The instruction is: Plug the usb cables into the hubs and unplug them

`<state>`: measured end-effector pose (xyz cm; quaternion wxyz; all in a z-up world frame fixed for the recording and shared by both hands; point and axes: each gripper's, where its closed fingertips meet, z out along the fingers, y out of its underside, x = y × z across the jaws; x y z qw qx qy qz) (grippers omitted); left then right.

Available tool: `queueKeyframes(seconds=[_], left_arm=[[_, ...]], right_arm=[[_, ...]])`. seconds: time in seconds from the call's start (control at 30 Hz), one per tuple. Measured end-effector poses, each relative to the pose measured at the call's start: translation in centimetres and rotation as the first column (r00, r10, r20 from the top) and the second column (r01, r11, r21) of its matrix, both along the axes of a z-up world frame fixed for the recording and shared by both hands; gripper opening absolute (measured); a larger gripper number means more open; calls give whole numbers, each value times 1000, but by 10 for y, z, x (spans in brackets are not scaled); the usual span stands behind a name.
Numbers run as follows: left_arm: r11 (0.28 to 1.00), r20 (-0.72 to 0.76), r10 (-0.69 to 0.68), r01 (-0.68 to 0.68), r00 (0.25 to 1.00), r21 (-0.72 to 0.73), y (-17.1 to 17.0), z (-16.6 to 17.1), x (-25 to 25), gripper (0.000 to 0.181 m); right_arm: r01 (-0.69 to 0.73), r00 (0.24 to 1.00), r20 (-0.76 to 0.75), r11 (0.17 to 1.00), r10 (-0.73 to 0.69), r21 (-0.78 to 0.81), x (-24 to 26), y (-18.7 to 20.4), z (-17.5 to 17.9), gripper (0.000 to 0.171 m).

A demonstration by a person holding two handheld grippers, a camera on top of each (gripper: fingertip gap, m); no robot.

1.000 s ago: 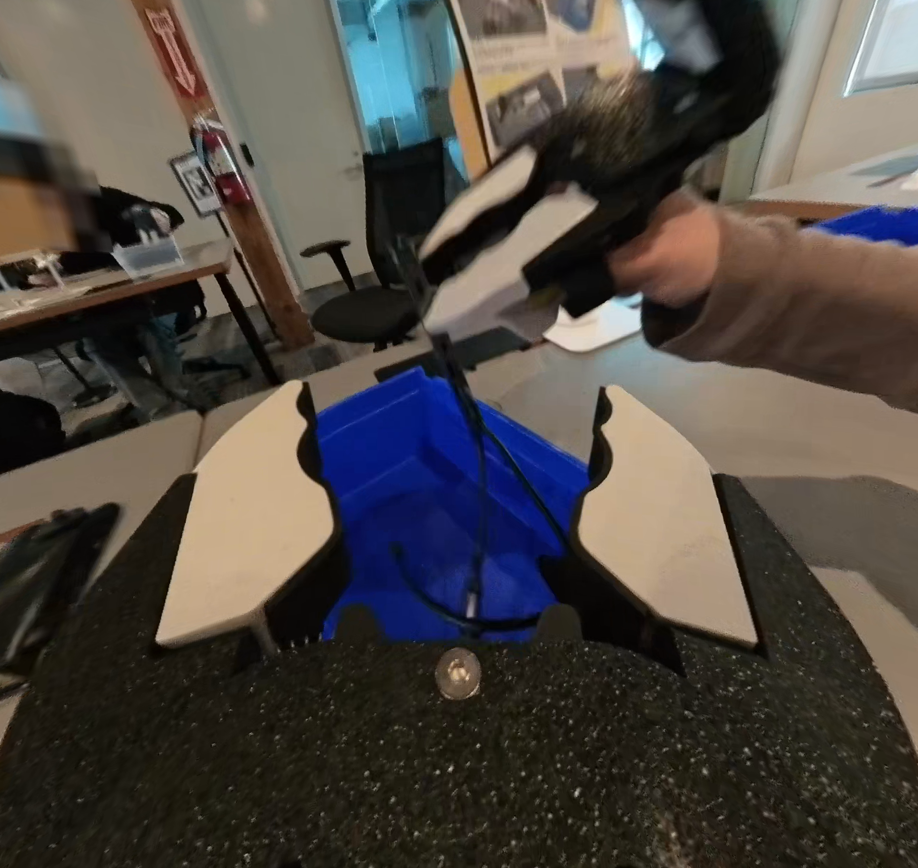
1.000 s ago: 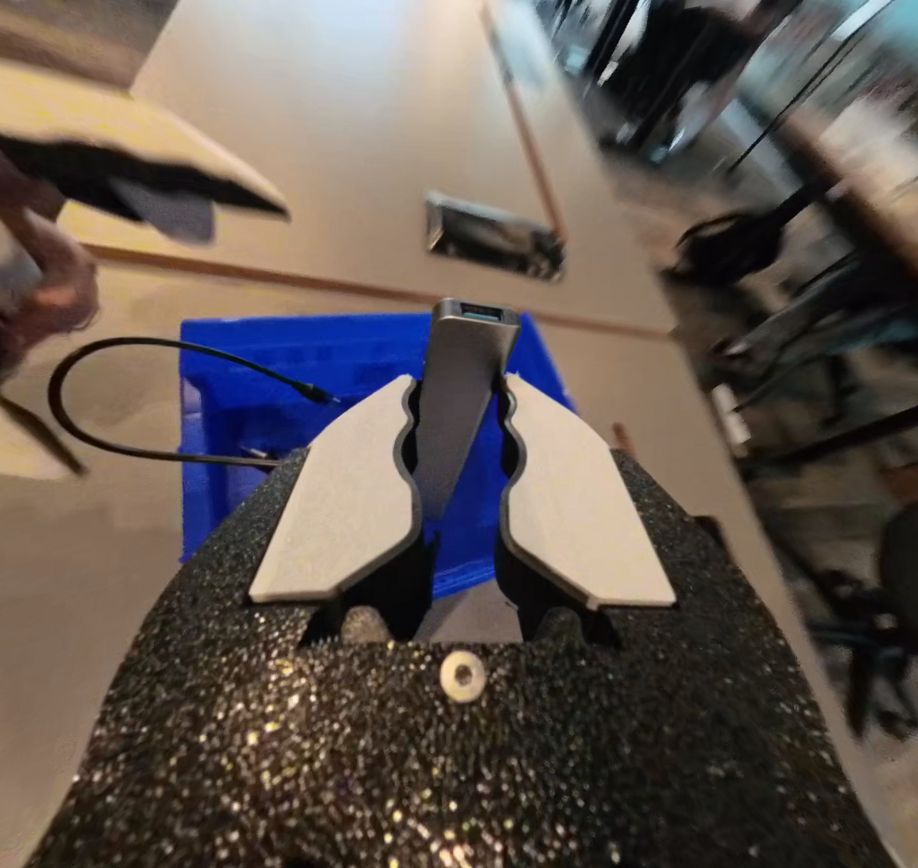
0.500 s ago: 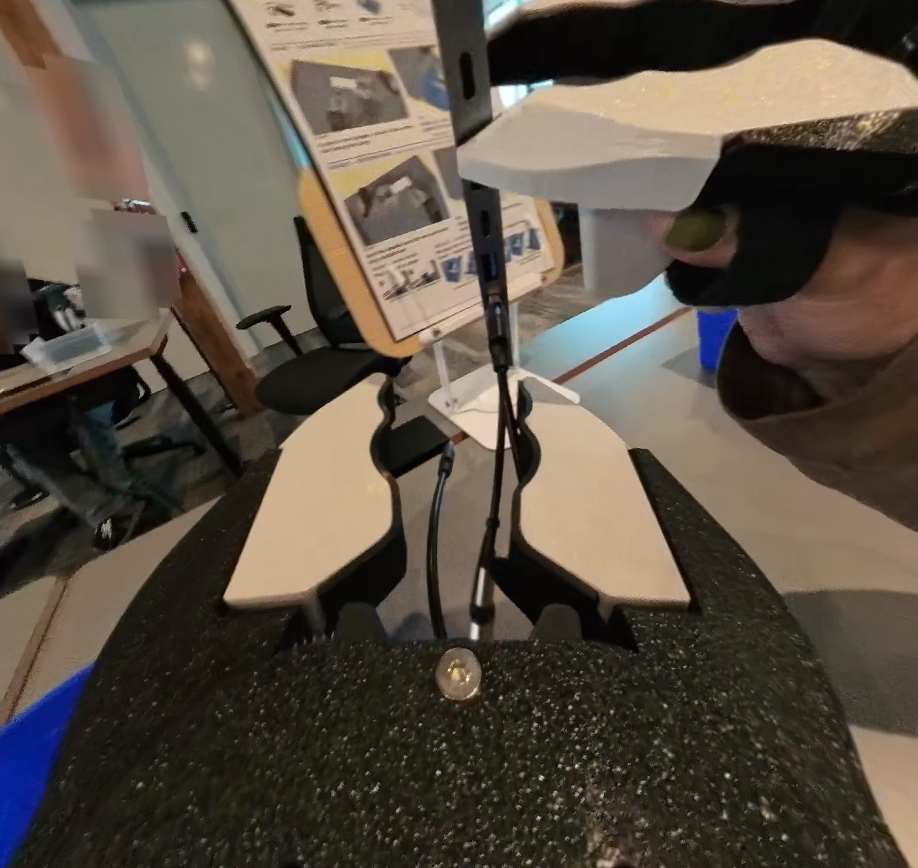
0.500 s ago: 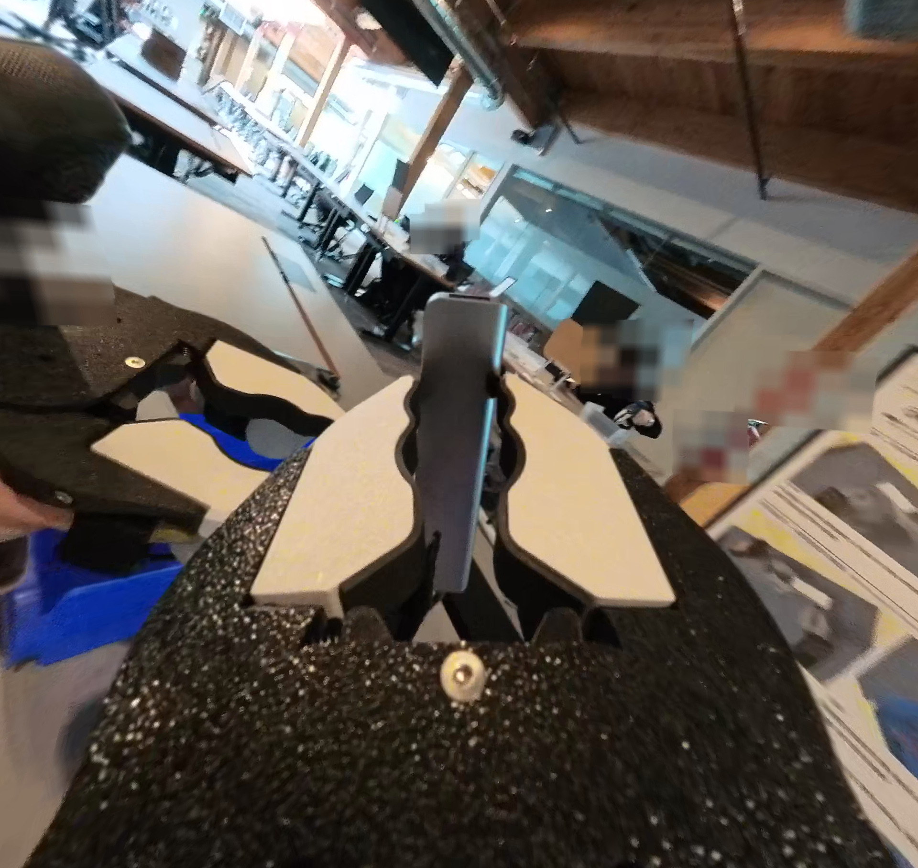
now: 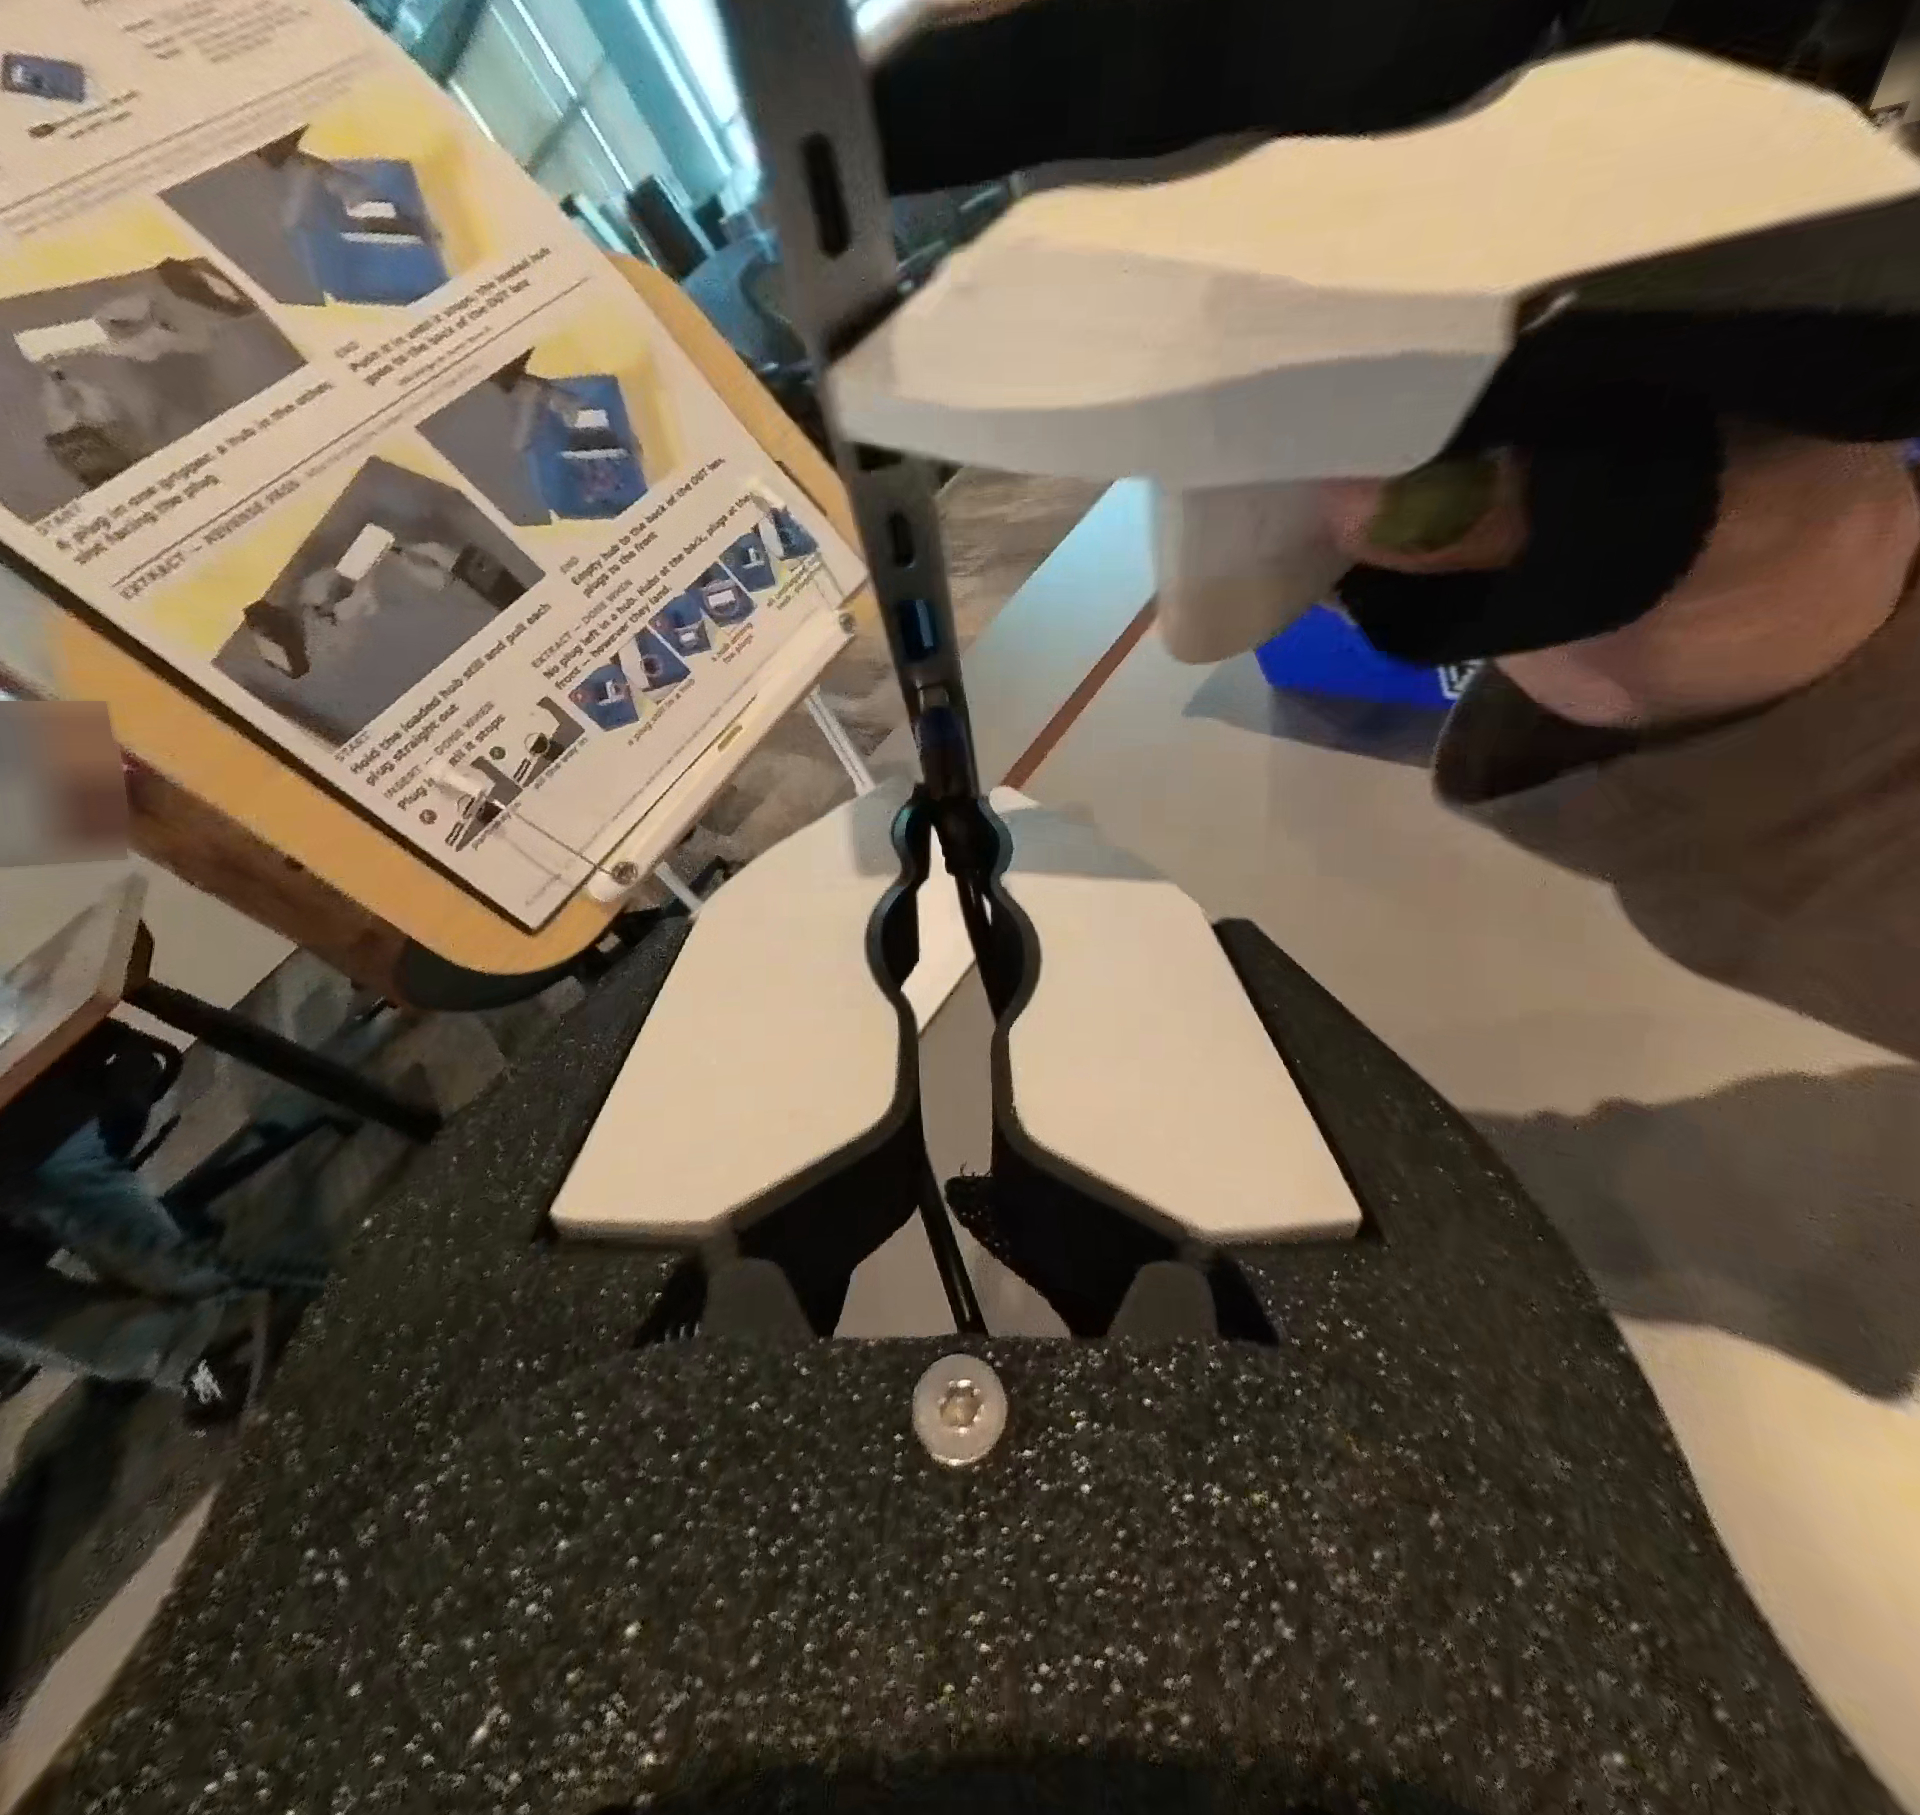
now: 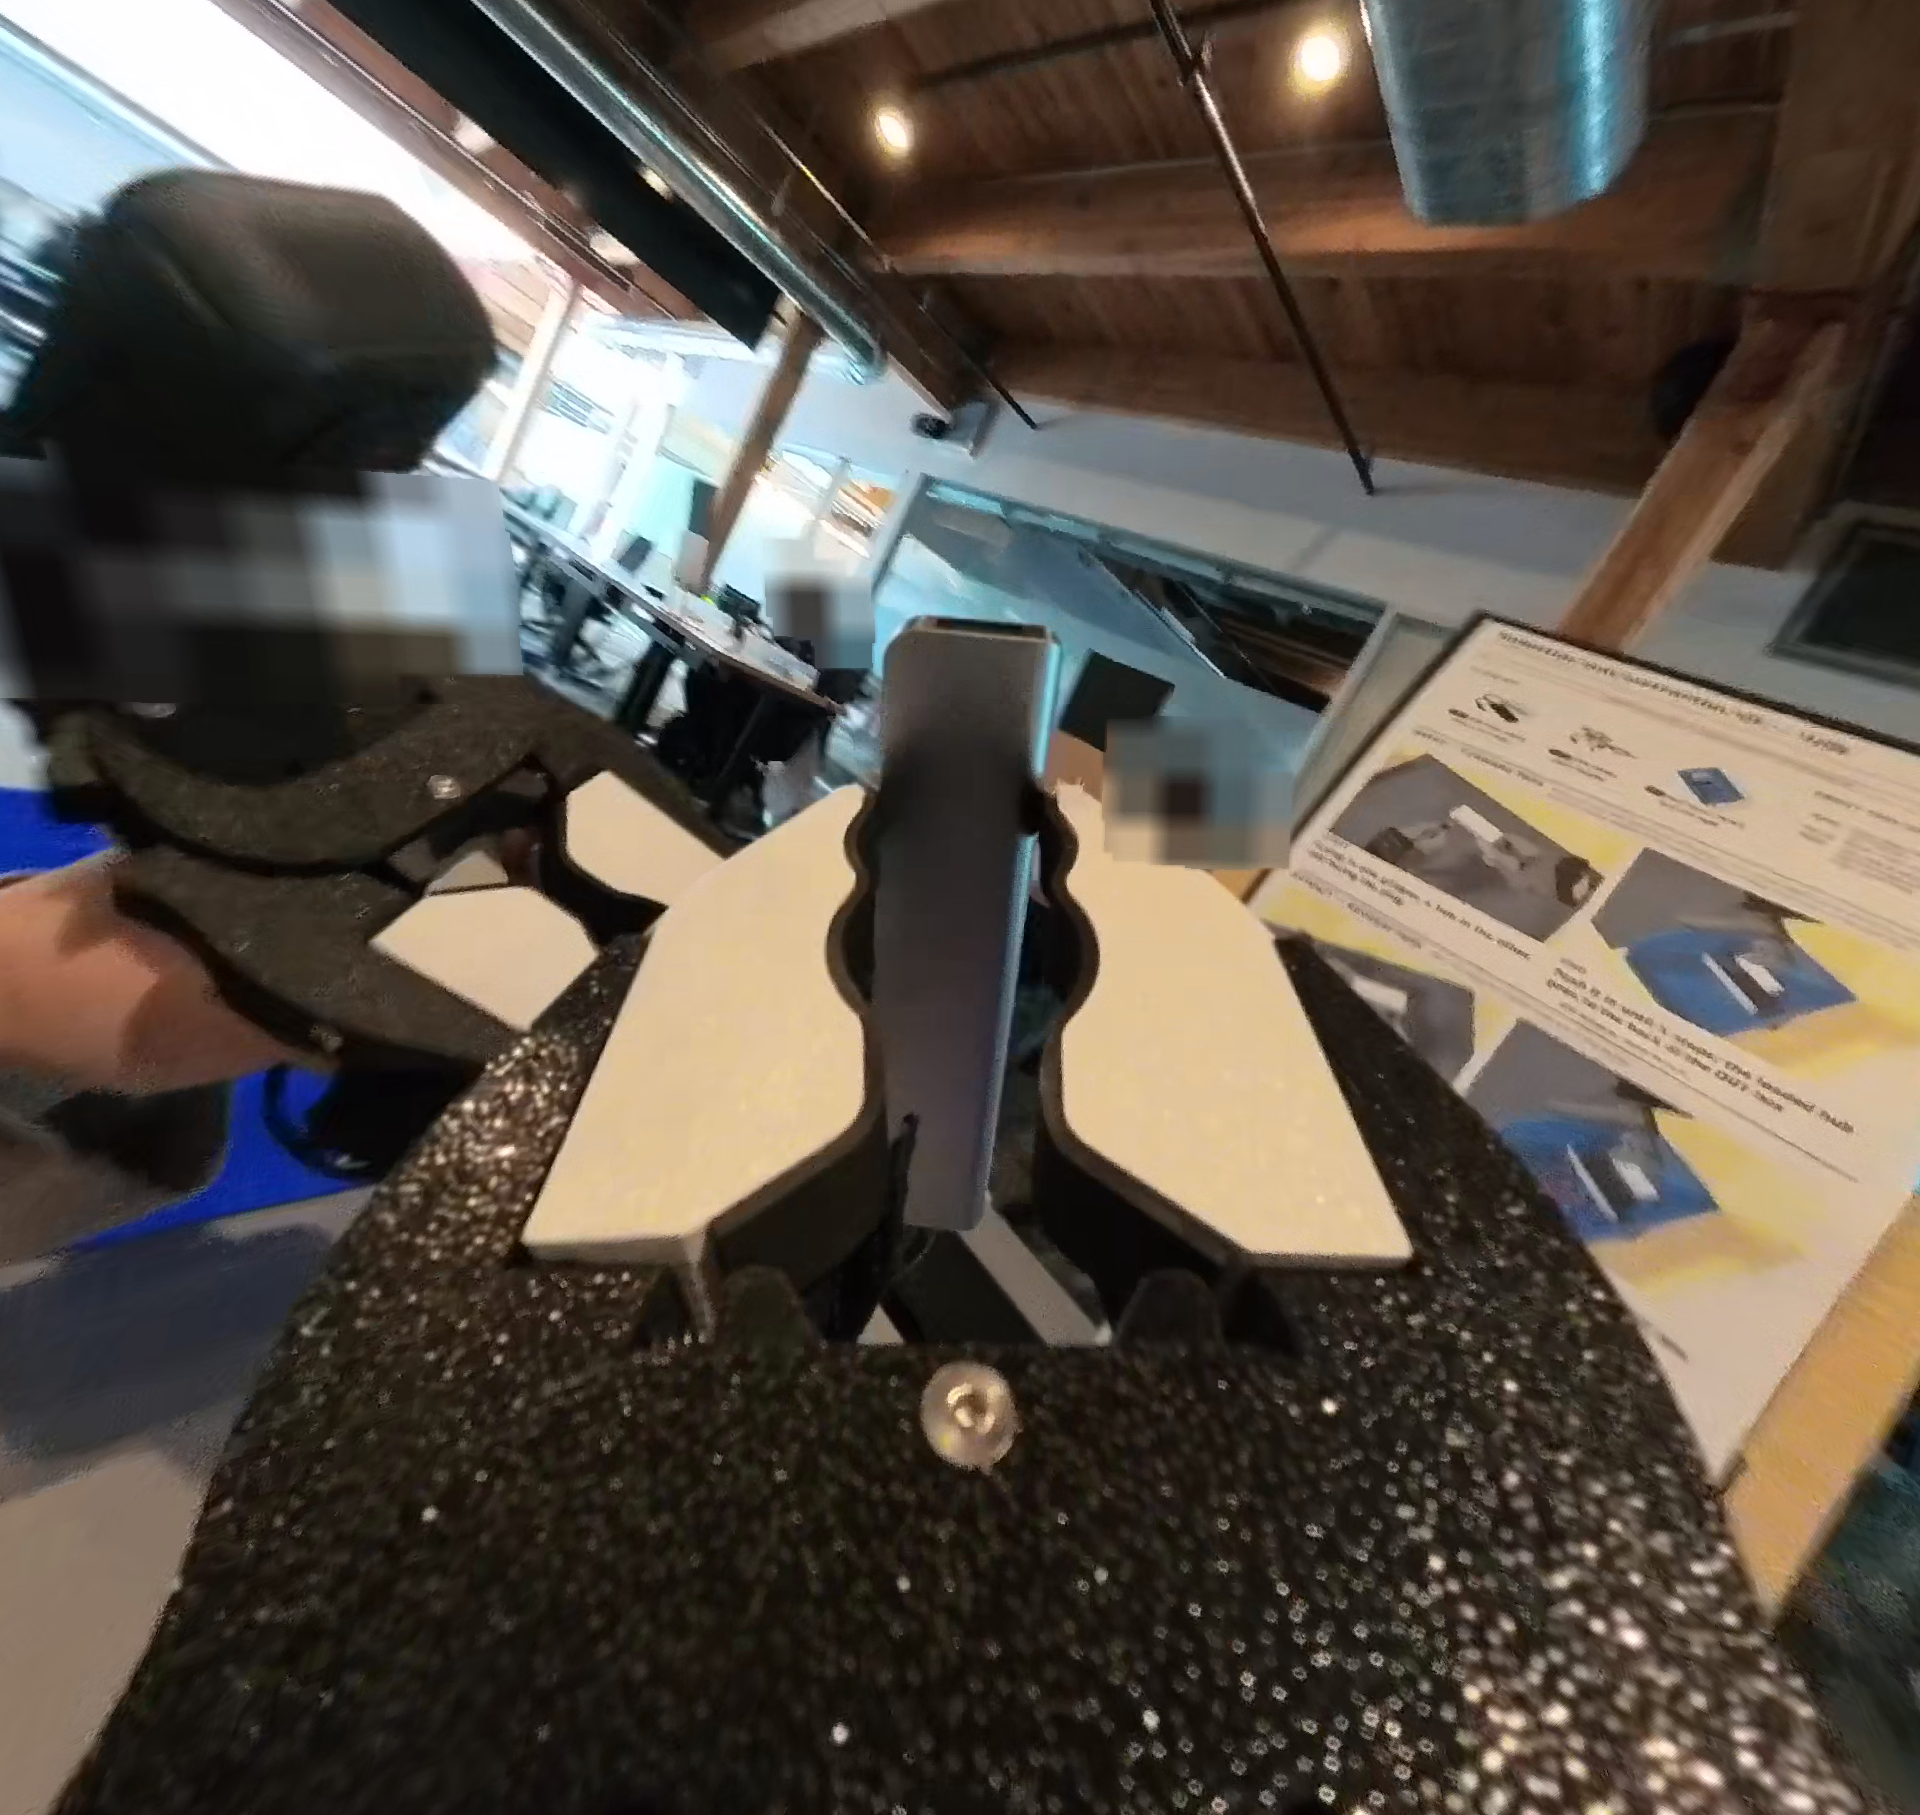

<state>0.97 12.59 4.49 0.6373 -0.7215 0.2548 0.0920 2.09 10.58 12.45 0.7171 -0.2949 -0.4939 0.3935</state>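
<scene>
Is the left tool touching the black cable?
Touching. The left wrist view shows the left tool shut on the cable, which runs pinched between its tips up to the hub.

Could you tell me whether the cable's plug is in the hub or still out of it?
In, as far as shows: the plug meets the lower end of the hub with no gap, though how deep it sits cannot be told.
</scene>
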Motion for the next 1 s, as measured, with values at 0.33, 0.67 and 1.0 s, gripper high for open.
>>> queueKeyframes(seconds=[0.33, 0.67, 1.0], left_arm=[[937, 226, -326, 346, 918, -54, -29, 3, 10, 7], [852, 270, -491, 522, 828, -50, -45, 3, 18, 8], [879, 174, -458, 473, 872, -57, -43, 0, 20, 8]], right_arm=[[-518, 791, 162, 788, 589, -332, 17, -8, -35, 60], [-562, 700, 280, 748, 657, -353, -8, -38, -54, 10], [-642, 655, 221, 686, 723, -343, -7, -45, -52, 11]])
